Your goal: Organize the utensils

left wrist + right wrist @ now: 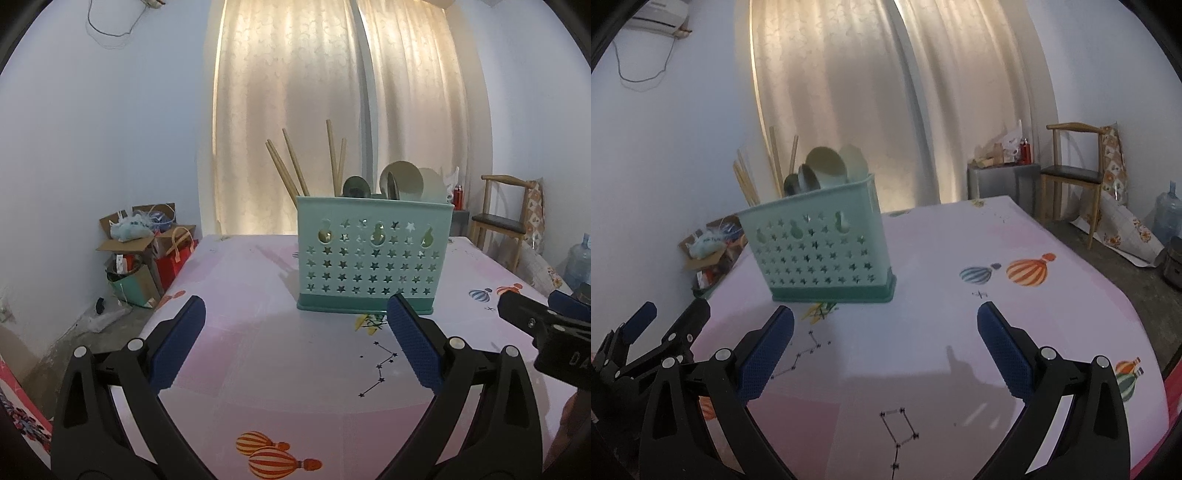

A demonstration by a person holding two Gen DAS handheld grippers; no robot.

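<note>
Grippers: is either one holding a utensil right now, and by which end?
Neither. The left gripper and right gripper are both open and empty; chopsticks and spoons stand in the caddy.

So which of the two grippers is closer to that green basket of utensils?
Left, slightly. The left gripper sits open right before the basket; the right gripper, also open, hangs off to the basket's right.

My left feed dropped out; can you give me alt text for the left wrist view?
A teal utensil caddy holding chopsticks and spoons stands on the pink tablecloth, just beyond the open, empty left hand-held gripper. The right hand-held gripper shows at the right edge.
</note>
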